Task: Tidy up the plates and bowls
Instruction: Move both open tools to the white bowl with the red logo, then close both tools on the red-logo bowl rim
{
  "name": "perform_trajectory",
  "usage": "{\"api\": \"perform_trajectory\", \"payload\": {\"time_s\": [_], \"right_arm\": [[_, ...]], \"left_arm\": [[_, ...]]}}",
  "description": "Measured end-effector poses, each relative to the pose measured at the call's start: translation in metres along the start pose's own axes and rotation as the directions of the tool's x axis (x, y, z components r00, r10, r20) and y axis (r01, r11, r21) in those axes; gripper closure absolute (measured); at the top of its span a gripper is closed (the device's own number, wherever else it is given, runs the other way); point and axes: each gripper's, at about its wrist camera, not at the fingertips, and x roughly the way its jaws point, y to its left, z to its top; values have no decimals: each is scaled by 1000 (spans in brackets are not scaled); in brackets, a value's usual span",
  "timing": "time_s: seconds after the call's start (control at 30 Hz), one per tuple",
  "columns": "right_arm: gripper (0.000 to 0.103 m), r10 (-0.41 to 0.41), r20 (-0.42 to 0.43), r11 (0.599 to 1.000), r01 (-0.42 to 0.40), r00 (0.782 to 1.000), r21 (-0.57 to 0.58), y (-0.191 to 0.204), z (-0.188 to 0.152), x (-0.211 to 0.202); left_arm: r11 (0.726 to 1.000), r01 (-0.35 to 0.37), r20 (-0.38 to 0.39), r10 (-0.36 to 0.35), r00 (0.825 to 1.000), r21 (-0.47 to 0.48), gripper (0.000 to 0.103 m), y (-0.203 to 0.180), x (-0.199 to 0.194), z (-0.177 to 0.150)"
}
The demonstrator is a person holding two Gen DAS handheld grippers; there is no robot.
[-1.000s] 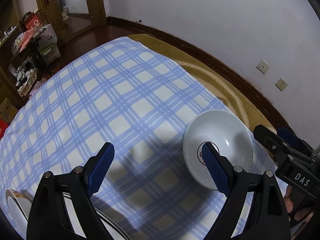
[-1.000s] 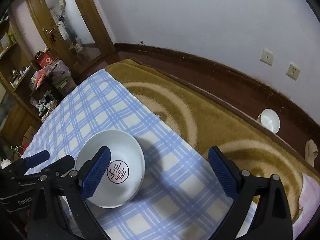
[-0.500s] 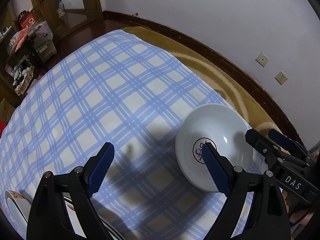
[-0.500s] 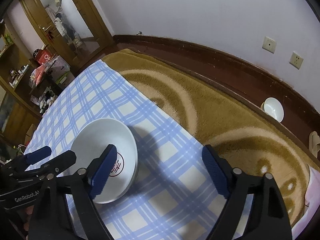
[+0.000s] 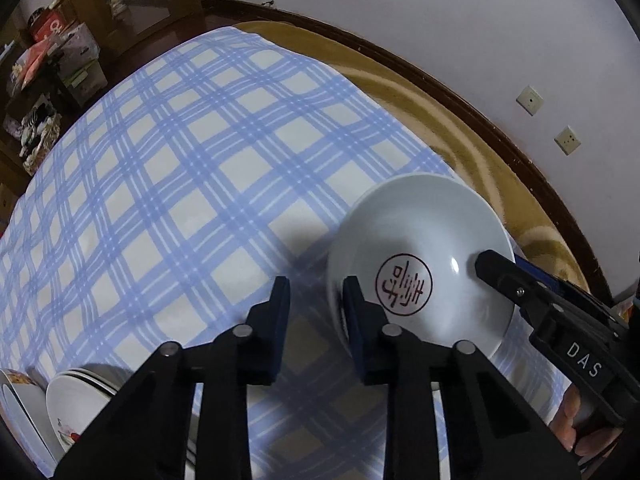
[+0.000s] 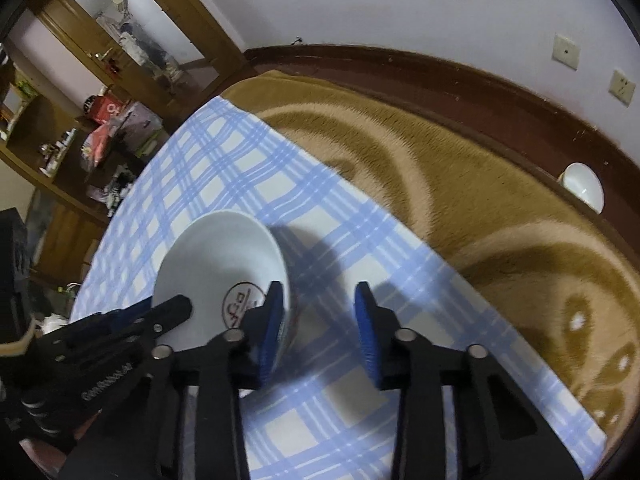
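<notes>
A white bowl (image 5: 420, 232) with a red seal mark inside sits on the blue checked cloth (image 5: 180, 160). My left gripper (image 5: 316, 312) straddles its left rim, one finger inside the bowl and the other outside, still apart from the wall. Its jaws are closing. In the right wrist view the same bowl (image 6: 220, 252) has its right rim between the jaws of my right gripper (image 6: 320, 324), which are also closing. The outer finger there stands clear of the bowl. Each gripper shows in the other's view: right gripper (image 5: 516, 268), left gripper (image 6: 160, 308).
A stack of plates (image 5: 80, 400) lies at the near left of the cloth. A brown patterned blanket (image 6: 440, 180) extends beyond the cloth toward the wall. A small white bowl (image 6: 582, 186) sits by the dark baseboard. Cluttered wooden shelves (image 6: 60, 140) stand at far left.
Both grippers have sunk toward the bowl and their jaws have narrowed from wide apart. The bowl's rim now lies between each pair of fingers.
</notes>
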Motion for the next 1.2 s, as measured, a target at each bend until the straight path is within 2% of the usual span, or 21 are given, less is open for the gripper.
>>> {"api": "perform_trajectory", "payload": {"time_s": [0.13,0.27,0.37,0.4,0.53,0.93,1.2], "right_arm": [[75,10,-15,1000,-10,1000,-7,3,-1,5],[78,5,-36,1000,-5,999,1,5,-1,12],[86,-1,-53,1000,0,999,-16,9,-2,16],[93,1,-53,1000,-3,999,-20,11,-3,17],[93,0,-47,1000,-1,999,-18,13,-3,15],[95,-36,-22,998,35,999,-44,19,-4,7],[95,-23,6,999,24,1000,-38,19,-2,-1]], "left_arm": [[1000,-8,-8,8,1000,-7,80,-3,4,0],[998,29,-23,-30,999,-57,80,2,7,2],[994,64,-38,-68,997,-85,82,2,10,2],[994,65,-38,-68,997,-85,83,1,10,2],[997,55,-40,-58,998,-55,89,-8,10,2],[995,74,-36,-76,996,-61,90,-7,4,-2],[993,99,-22,-101,995,-67,90,-3,-3,-4]]}}
